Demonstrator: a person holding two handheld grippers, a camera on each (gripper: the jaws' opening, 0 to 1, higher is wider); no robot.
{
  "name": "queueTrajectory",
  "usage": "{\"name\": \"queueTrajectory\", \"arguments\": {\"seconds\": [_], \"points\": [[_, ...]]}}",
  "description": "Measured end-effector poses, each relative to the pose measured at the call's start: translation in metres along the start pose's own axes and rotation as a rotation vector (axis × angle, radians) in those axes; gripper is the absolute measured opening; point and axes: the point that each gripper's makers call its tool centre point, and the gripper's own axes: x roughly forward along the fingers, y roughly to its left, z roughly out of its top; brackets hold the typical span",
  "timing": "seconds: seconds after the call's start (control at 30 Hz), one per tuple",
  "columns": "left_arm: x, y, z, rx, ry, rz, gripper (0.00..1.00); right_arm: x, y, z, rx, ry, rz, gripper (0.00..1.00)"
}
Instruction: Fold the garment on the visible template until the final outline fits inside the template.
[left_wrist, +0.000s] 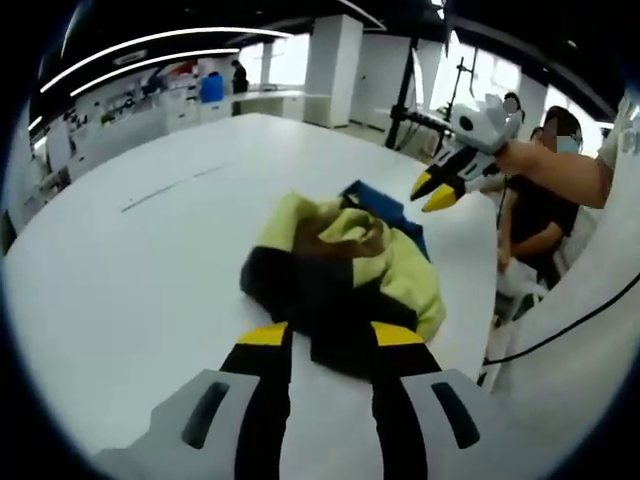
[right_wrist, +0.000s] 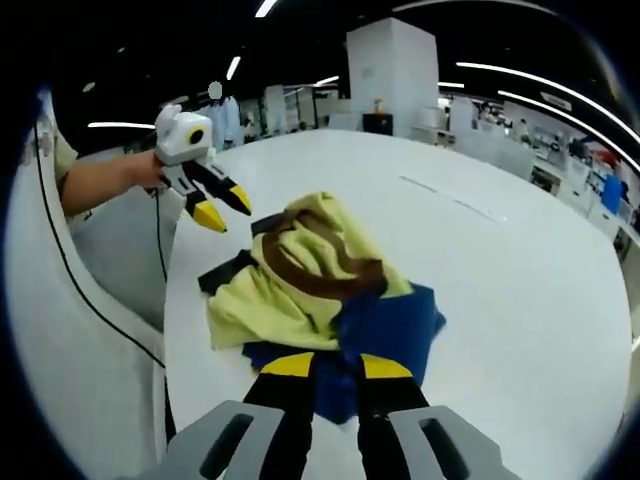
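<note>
Centrally on white table (left_wrist: 120, 260): crumpled garment (left_wrist: 345, 275), yellow, brown, black, blue. Left gripper (left_wrist: 330, 338) and right gripper (right_wrist: 325, 368): both parted, holding nothing, tips near cloth edge. Left gripper view adds seated person (left_wrist: 540, 200); right gripper view shows blue panel.

Pretty bright in here, long ceiling light strips (left_wrist: 150, 45) overhead bouncing soft glare off the white table (left_wrist: 150, 250). Shadows are faint. Both views bend hard at the edges and look slightly soft.

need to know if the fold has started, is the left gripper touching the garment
Apart. In the right gripper view the left gripper hangs open over bare table, a clear gap from the garment.
</note>
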Motion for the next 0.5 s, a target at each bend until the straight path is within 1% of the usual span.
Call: {"name": "queueTrajectory", "arguments": {"seconds": [0.13,0.33,0.5], "points": [[0.004,0.001,0.000,0.009,0.009,-0.004,0.23,0.006,0.000,0.000,-0.003,0.002,0.008,0.09],[0.007,0.002,0.001,0.015,0.013,-0.002,0.20,0.013,0.000,0.001,-0.002,0.003,0.020,0.06],[0.009,0.004,-0.001,0.025,0.024,0.000,0.17,0.021,-0.001,-0.002,-0.001,0.011,0.024,0.05]]}}
